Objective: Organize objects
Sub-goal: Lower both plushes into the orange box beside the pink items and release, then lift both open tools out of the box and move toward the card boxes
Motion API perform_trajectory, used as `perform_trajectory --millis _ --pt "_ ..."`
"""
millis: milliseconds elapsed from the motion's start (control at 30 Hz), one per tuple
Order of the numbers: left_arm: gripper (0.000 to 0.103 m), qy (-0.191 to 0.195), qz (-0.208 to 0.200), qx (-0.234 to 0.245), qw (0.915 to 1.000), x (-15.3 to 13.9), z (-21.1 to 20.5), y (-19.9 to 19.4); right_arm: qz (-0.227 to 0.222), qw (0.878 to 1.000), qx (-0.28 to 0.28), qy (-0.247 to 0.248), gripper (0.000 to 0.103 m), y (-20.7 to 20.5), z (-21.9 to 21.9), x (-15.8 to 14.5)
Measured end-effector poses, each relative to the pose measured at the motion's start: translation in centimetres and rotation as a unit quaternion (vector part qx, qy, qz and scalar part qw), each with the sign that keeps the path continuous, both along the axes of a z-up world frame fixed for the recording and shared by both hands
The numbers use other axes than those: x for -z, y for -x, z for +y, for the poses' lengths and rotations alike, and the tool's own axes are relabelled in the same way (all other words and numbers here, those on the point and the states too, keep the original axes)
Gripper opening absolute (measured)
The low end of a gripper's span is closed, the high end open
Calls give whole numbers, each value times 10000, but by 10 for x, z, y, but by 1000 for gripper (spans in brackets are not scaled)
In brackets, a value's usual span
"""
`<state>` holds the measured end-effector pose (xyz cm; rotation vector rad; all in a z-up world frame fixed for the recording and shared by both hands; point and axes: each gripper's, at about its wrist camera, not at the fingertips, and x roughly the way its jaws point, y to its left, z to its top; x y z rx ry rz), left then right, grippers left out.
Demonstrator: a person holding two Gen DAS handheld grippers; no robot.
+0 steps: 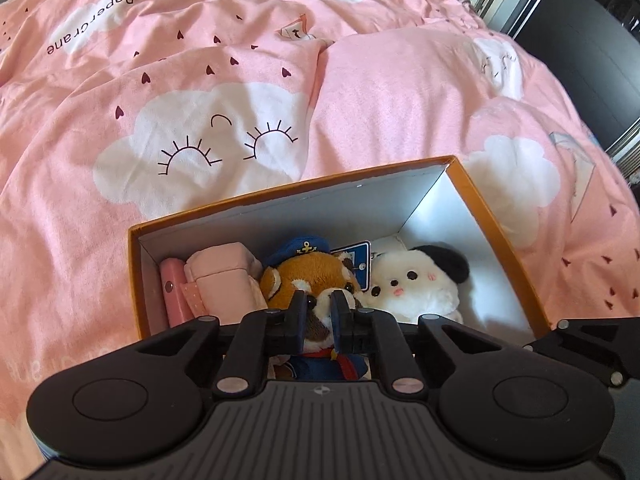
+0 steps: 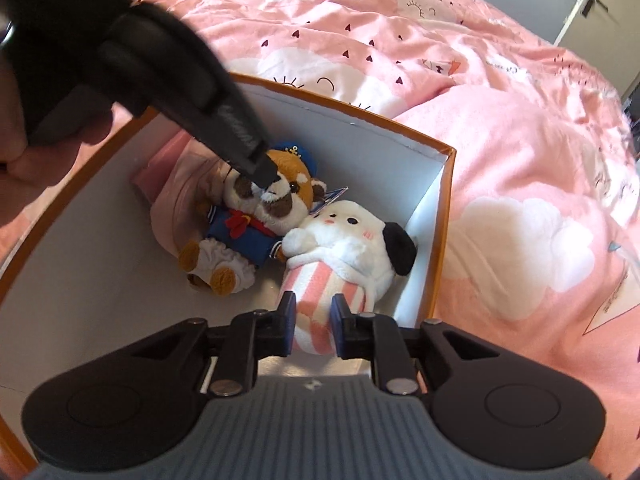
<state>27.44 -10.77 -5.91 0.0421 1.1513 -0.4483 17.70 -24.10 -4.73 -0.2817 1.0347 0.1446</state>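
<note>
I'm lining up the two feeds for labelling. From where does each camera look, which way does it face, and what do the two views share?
Left wrist view: sits on the left claw, looking steeply down into the orange box; its pads pinch the red panda plush at the face.
Right wrist view: sits on the right claw, facing down into the same box; its pads squeeze the white dog plush by its striped end; the left claw and a hand show.
Shared: box, both plushes, pink duvet.

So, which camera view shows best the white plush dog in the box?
The right wrist view: the white plush dog lies there in full, face, black ear and pink-striped body, with the right gripper closed on its lower end. The left wrist view shows only its face and ear.
</note>
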Motion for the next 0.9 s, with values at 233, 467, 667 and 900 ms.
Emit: perform_trajectory --millis 233,467,667,900 --pt "16 -318 72 127 9994 8 -17 -7 117 9998 7 -140 0 -13 4 14" --pt "16 -139 -40 193 9997 9 -14 -4 -7 9998 152 -145 0 -29 -4 11" --pt "16 147 -374 486 9980 -12 -5 13 -2 9983 105 -576 8 -19 -15 -5" --pt "17 504 -637 359 9960 -43 16 43 440 9949 124 -898 9 -6 -15 -8"
